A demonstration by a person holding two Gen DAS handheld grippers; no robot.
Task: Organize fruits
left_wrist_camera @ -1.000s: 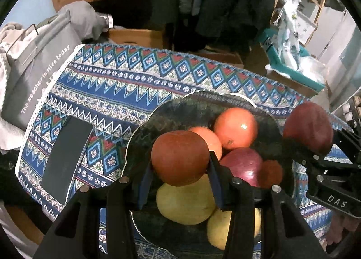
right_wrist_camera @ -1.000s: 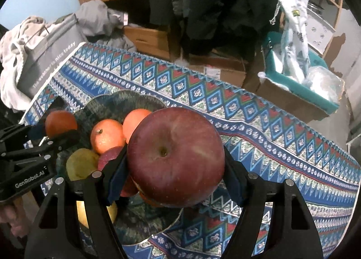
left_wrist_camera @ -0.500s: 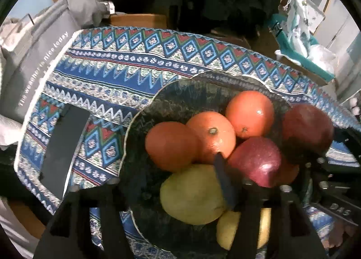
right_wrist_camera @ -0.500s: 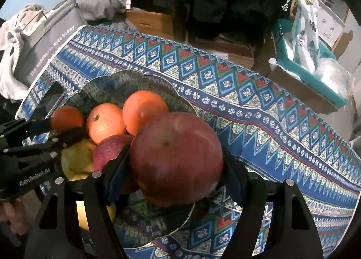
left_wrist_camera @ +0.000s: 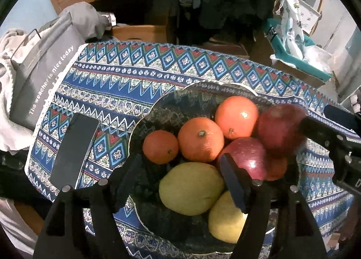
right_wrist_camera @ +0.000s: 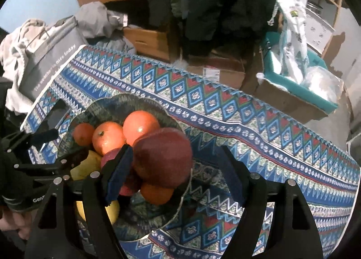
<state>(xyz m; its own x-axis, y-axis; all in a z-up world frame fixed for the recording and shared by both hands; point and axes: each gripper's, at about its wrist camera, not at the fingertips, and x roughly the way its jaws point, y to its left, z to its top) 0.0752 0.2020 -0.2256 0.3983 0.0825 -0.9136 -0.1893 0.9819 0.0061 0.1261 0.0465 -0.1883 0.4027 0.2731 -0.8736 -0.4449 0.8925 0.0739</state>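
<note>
A dark scalloped bowl on the patterned cloth holds two large oranges, a red apple and two yellow-green pears. A small orange lies free at the left of the pile. My left gripper hangs over it, its jaws opening, with nothing held between them. In the right wrist view my right gripper is also opening. The big dark-red apple is blurred and leans by the left pad. It is clear of the right pad and sits on the pile at the bowl's right side.
A black phone lies on the cloth left of the bowl. A grey lettered bag stands at the table's left end. Cardboard boxes and a teal box stand beyond the far edge. Bare cloth stretches right of the bowl.
My left gripper opened and let go of the small orange, which now lies in the bowl. My right jaws widened and the big apple slipped off the right pad onto the pile.
</note>
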